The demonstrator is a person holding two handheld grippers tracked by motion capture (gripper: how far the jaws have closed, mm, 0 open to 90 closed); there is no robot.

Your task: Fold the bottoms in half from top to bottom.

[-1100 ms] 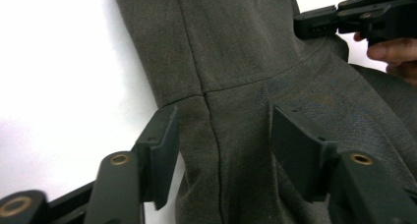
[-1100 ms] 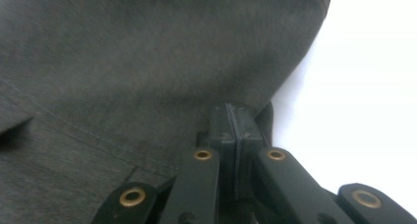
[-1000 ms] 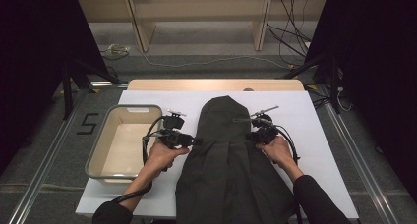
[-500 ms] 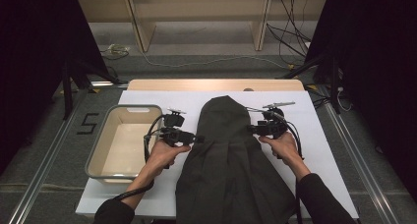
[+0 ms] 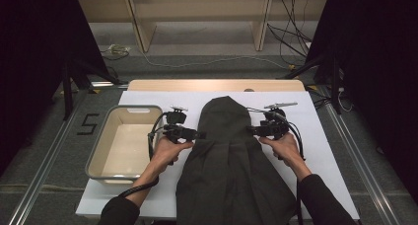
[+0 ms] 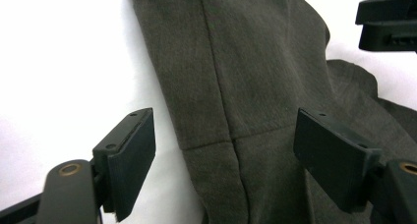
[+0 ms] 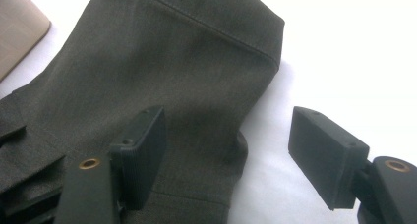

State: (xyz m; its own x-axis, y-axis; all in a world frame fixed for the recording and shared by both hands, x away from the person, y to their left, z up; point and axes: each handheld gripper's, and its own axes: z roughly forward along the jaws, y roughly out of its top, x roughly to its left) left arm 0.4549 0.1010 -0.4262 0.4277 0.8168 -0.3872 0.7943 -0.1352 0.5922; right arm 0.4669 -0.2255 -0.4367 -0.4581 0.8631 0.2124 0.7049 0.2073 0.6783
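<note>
Dark garment (image 5: 229, 161) lies released — left gripper (image 5: 199, 134), right gripper (image 5: 250, 130) jaws just opened wide.

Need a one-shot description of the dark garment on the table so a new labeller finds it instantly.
Start at the white table top. To the right of the beige plastic bin, between the left gripper and the right gripper, lies the dark garment, running from a narrow rounded far end to the near edge. It is the one soft, near-black cloth item, with stitched seams.
</note>
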